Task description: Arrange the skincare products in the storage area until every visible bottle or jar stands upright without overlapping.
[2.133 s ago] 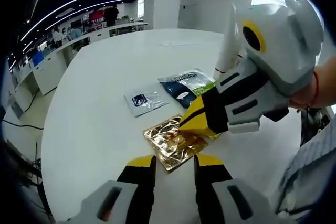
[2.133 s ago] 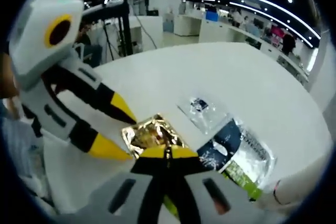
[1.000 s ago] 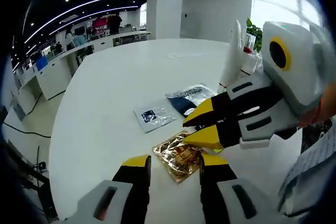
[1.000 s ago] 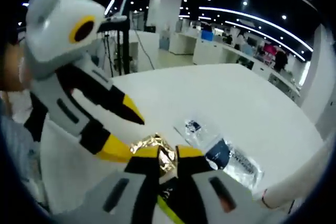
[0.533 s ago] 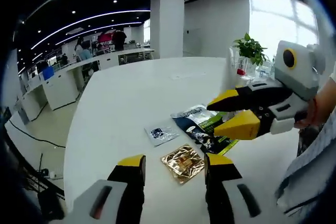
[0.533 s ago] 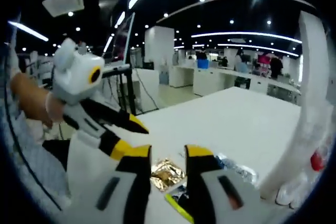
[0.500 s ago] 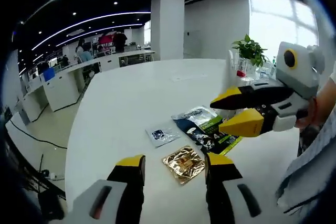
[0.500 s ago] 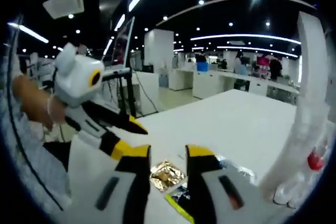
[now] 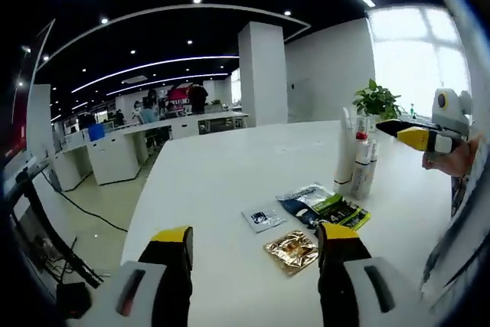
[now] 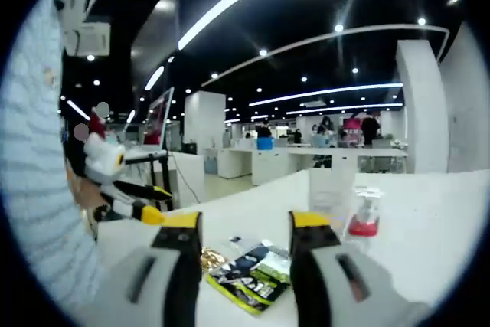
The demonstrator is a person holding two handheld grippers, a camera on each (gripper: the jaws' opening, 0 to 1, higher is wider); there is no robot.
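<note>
On the white table [image 9: 230, 174], toward its right side in the left gripper view, stood two upright containers touching each other: a tall white tube [image 9: 344, 151] and a shorter bottle with a red collar [image 9: 363, 171]. In the right gripper view the same pair showed as a tall white tube [image 10: 329, 189] and the red-collared bottle [image 10: 363, 218]. Just beside them lay four flat sachets, none stacked that I could tell: a gold one [image 9: 292, 250], a small clear one [image 9: 263, 217], a silver one [image 9: 308, 193] and a dark one with a green end [image 9: 328, 209]. The left gripper [image 9: 256, 241] hung above the near edge with its jaws spread wide and nothing between them; the right gripper [image 10: 241, 224] was likewise parted and empty. Beyond the sachets, the tabletop ran bare to its far rim.
</note>
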